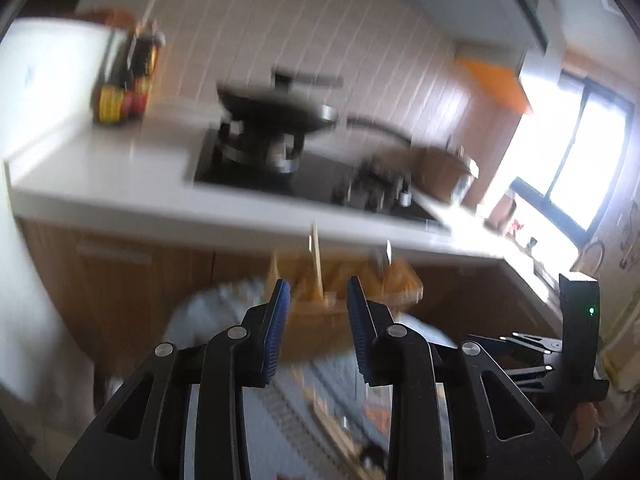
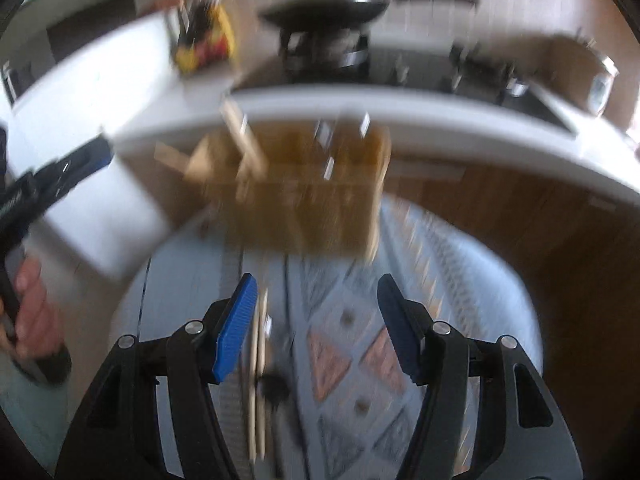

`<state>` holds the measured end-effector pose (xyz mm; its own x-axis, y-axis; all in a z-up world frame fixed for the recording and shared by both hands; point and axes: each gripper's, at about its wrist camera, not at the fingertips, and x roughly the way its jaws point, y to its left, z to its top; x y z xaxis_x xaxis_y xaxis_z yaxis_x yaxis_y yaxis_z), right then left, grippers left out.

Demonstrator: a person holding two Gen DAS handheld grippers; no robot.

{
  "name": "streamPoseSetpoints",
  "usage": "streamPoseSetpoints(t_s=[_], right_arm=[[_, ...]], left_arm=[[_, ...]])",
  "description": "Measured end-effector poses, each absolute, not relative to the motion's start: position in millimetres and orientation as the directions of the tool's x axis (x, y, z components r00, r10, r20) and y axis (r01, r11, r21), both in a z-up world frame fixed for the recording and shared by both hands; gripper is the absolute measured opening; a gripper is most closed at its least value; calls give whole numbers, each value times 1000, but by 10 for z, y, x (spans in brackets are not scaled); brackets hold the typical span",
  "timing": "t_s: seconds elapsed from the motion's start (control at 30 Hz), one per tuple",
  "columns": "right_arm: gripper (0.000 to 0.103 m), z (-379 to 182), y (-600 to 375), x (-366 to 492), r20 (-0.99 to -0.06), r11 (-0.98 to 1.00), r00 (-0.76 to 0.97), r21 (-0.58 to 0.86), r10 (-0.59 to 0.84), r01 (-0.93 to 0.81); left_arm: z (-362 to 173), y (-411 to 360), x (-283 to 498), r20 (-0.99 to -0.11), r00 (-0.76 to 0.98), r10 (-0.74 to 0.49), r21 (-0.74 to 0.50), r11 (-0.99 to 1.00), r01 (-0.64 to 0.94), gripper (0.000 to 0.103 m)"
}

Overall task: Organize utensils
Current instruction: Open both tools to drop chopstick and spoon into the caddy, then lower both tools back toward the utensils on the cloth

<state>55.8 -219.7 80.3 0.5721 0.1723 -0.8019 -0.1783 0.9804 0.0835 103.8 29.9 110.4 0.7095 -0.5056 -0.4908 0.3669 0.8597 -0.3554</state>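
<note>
Kitchen counter behind — left claw narrowly parted, right claw wide apart, both holding nothing.

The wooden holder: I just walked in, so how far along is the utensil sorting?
Partly done, it seems. The wooden holder on the mat already has several utensils standing in it. Nothing is in hand: the right gripper and the left gripper are both open and empty. Left to do: the chopsticks and a dark item beside them lie on the mat. Blur hides finer detail.
</note>
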Motion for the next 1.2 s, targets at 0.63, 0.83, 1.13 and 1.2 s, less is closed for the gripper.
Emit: streamPoseSetpoints(t_s=[0.63, 0.83, 1.13, 1.2], right_arm=[[32, -441, -1941, 301, -936, 954, 286, 126, 205, -272], [32, -500, -2169, 316, -924, 955, 298, 167, 238, -245], [32, -504, -2581, 206, -906, 960, 329, 219, 265, -173], [32, -486, -2657, 188, -904, 961, 333, 225, 268, -162]], left_arm=[[-612, -294, 1171, -833, 272, -482, -388, 859, 333, 26], [-575, -492, 1060, -844, 354, -402, -267, 889, 371, 28], [-579, -827, 757, -818, 522, -242, -15, 916, 401, 40], [-571, -795, 764, -823, 511, -247, -31, 919, 394, 39]])
